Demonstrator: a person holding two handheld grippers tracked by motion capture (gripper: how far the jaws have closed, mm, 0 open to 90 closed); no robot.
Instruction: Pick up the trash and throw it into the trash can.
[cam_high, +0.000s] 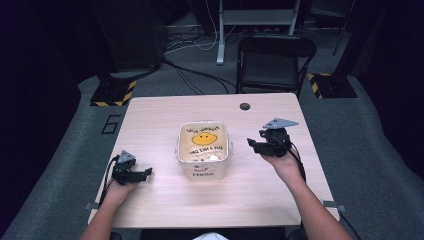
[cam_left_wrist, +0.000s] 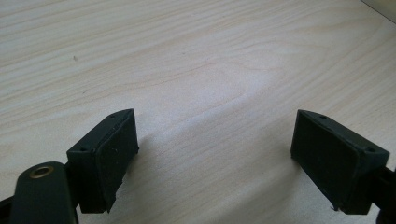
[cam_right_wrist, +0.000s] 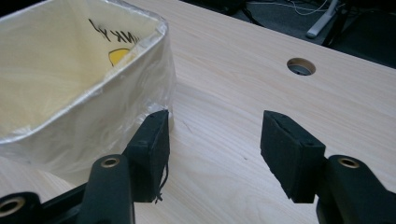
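While both hands rest low on the table, a square white bin stands near the middle of the surface, slightly toward the near edge. Its walls are pale cream, lined with a thin, glossy plastic film that wrinkles over the rounded rim. A yellow smiley face and dark lettering mark the inner back wall, and "Hello" is printed on the near outer side. The tabletop is light wood grain, smooth and matte, with a round cable hole near the far edge. The left gripper sits by the near left corner, jaws spread wide over bare wood, empty. The right gripper hangs beside the bin's right side, jaws likewise wide apart and empty, its flat black rubbery pads blocky.
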